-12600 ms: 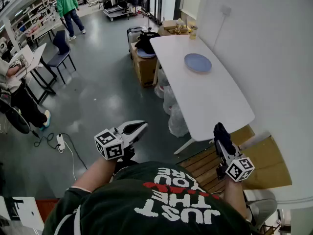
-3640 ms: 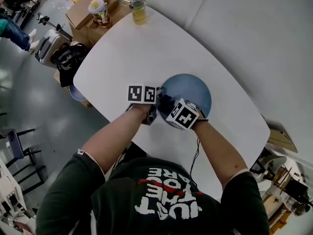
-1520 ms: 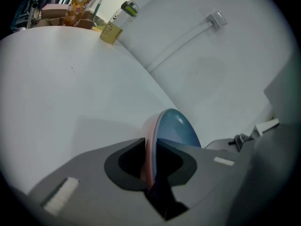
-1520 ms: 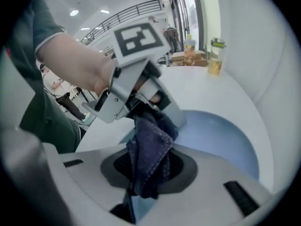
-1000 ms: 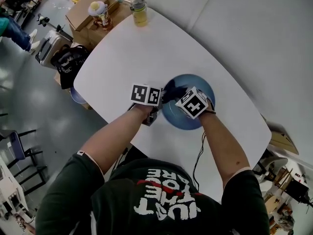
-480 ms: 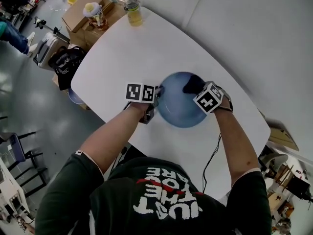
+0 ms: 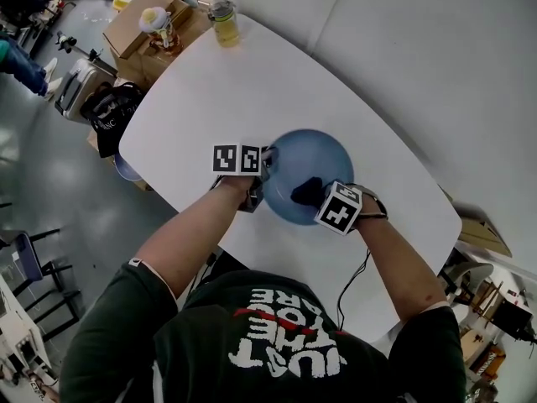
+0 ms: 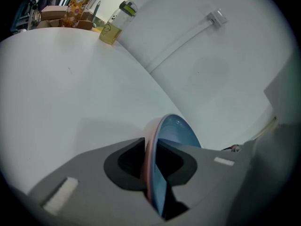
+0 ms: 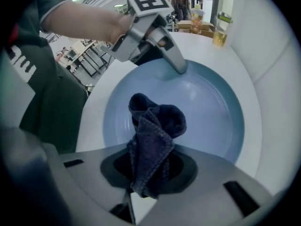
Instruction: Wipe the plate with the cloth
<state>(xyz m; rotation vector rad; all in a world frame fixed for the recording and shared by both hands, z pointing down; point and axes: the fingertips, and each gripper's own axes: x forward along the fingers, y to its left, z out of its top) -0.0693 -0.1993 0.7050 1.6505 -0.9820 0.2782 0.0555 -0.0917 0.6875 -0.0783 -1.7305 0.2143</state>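
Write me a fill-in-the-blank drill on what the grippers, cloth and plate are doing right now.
1. The right gripper holds a dark blue ____.
2. The cloth rests on the inside of the blue ____.
3. The left gripper has the plate's ____ between its jaws.
4. The plate sits on a white ____.
Missing words: cloth; plate; rim; table.
Note: the left gripper's jaws have just been opening slightly, with the rim between them.

One plate (image 7: 317,153), one cloth (image 7: 304,191), two grippers (image 7: 267,165) (image 7: 313,195), one table (image 7: 252,82), one jar (image 7: 224,22).
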